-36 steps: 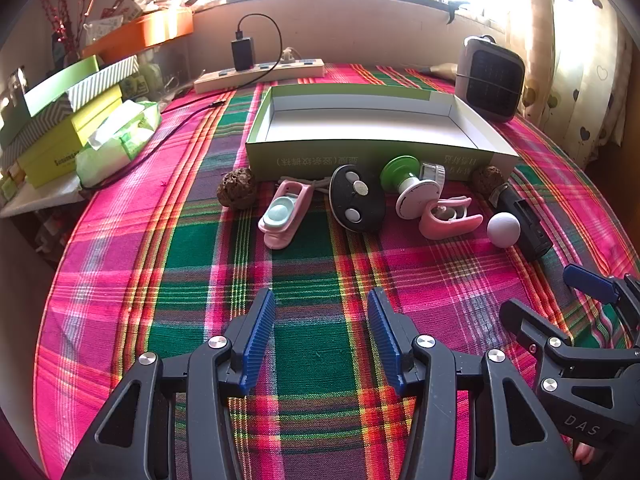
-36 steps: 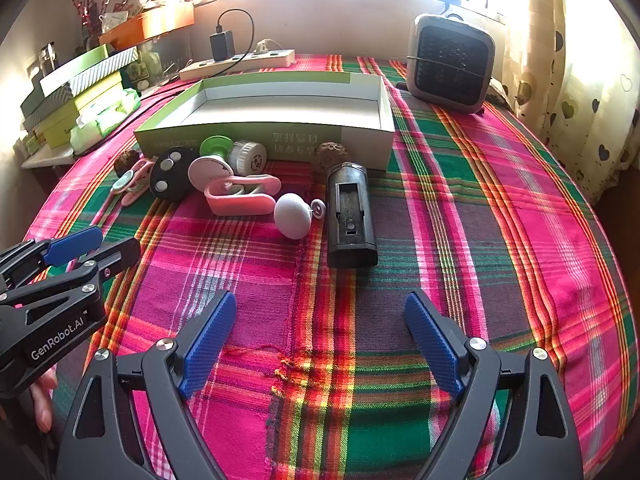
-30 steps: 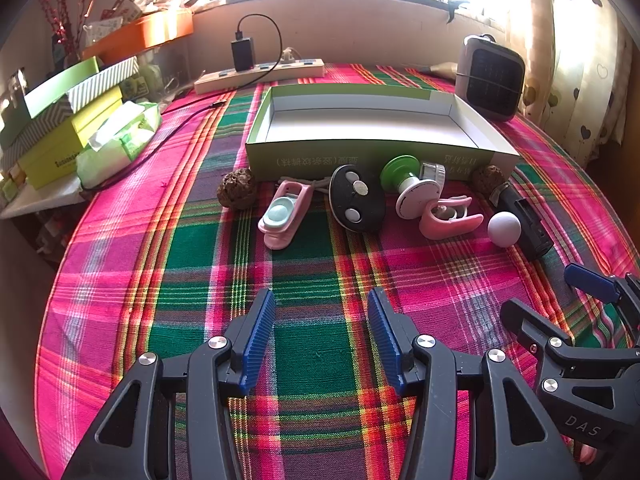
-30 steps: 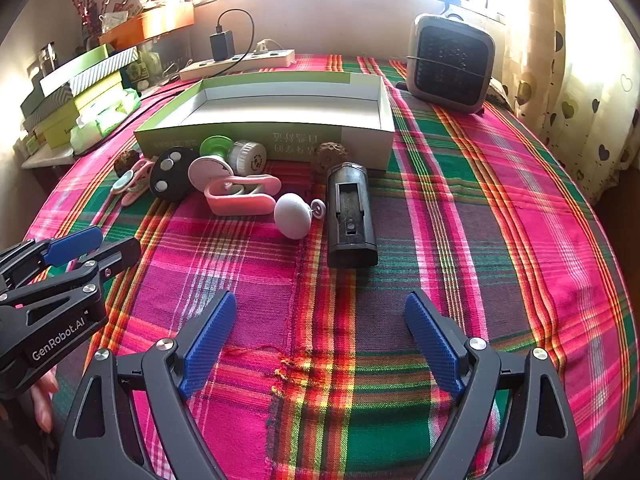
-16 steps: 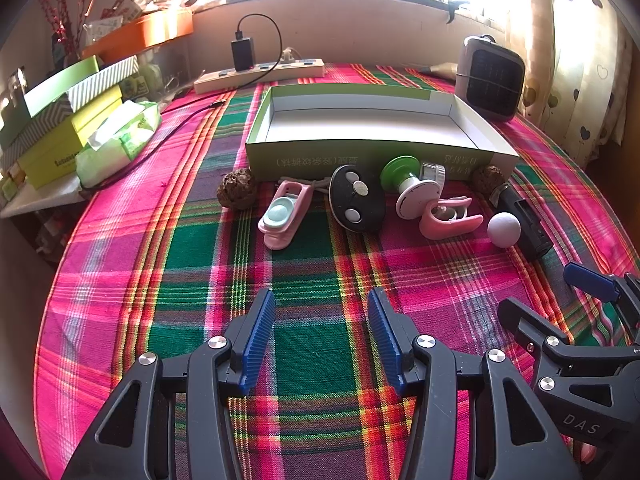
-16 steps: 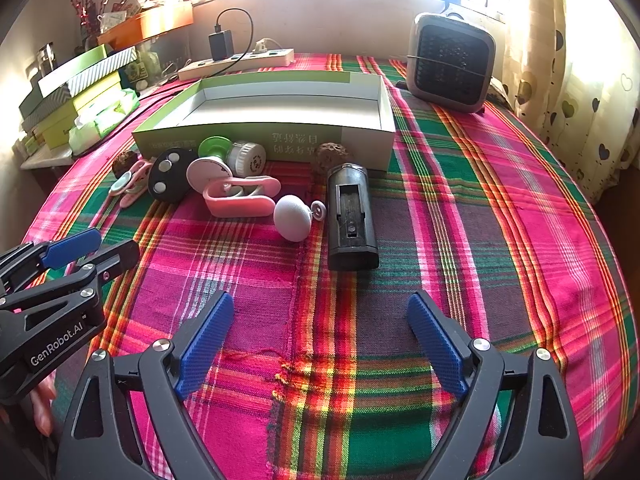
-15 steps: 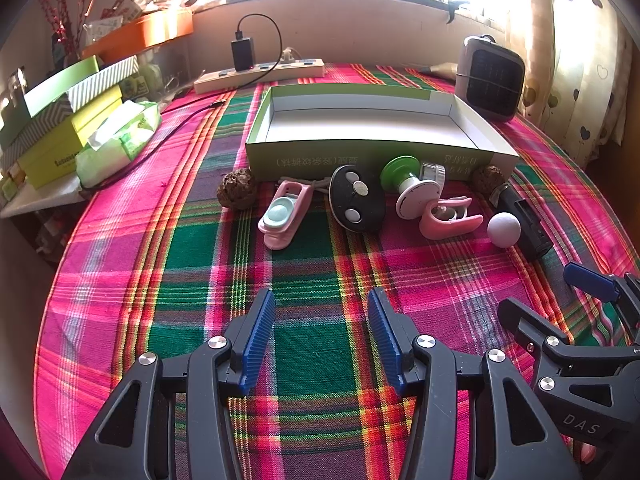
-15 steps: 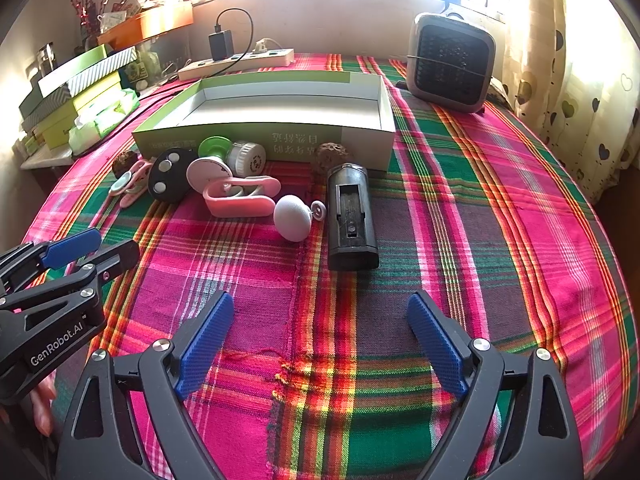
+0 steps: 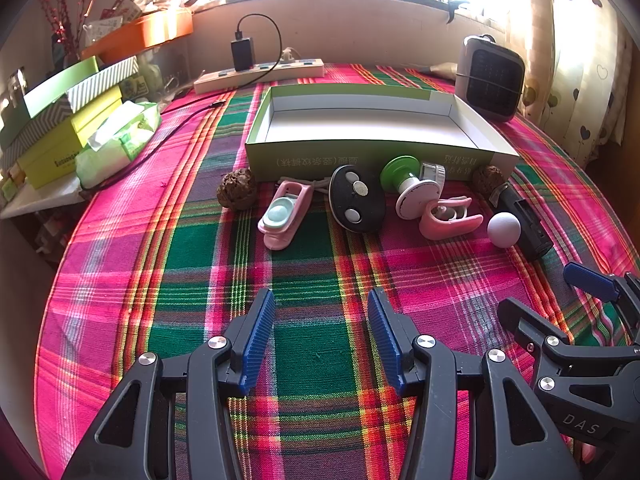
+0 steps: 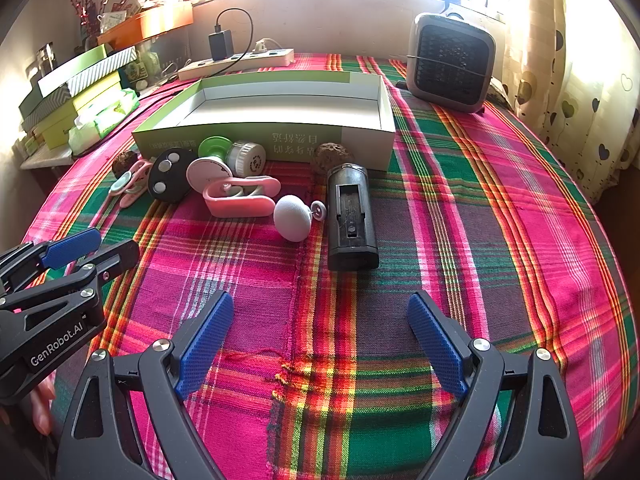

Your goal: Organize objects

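Observation:
An empty green box (image 9: 372, 154) (image 10: 360, 136) lies on the plaid cloth. In front of it lie a brown nut (image 9: 237, 189), a pink clip with a blue disc (image 9: 284, 214), a black oval with three studs (image 9: 356, 200) (image 10: 168, 180), a green-and-white holder (image 9: 412, 188) (image 10: 224, 160), a pink clamp (image 9: 448, 220) (image 10: 240, 198), a white ball (image 9: 504, 229) (image 10: 292, 218), a black remote-like case (image 10: 351, 216) (image 9: 524, 224) and a second nut (image 10: 332, 154). My left gripper (image 9: 320, 334) is open and empty, near the front. My right gripper (image 10: 320, 340) is wide open and empty.
A grey heater (image 10: 452, 68) stands at the back right. A power strip with charger (image 9: 260, 72) lies at the back. Stacked green boxes (image 9: 60, 120) and a tissue pack (image 9: 120, 140) sit at the left. A curtain hangs at the right.
Almost nothing has moved. The right gripper's view has shifted very slightly; both grippers stay open and empty.

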{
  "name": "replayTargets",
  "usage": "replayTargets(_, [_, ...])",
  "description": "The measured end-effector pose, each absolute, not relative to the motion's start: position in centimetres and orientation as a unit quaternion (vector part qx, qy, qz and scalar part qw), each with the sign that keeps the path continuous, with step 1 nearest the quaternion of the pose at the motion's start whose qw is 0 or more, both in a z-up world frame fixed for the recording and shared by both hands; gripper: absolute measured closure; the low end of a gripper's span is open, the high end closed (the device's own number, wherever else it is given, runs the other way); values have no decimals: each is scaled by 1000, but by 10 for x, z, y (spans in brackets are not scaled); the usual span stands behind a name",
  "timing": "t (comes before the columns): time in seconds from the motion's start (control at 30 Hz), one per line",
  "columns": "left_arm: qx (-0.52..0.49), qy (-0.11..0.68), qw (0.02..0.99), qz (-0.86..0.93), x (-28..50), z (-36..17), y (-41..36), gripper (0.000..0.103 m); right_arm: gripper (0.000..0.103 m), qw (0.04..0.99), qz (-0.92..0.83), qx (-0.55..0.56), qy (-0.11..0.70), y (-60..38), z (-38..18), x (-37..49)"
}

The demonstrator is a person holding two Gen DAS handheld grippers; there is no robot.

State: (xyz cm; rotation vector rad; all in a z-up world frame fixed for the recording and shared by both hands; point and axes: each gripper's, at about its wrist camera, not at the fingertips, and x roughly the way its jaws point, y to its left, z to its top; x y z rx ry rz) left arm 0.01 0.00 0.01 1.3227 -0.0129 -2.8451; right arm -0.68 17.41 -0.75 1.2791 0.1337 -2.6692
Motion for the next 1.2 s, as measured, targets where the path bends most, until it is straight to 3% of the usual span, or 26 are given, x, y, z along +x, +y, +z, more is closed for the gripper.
replayTargets(1.1, [435,33,-36,-899,-22,4,-42,56,14,98,-887,449,51,198,-6,-39])
replayTargets(1.2, [436,28,-42,-898,-30,4,-40,56,18,102,-885,451,51,198,-5,-44])
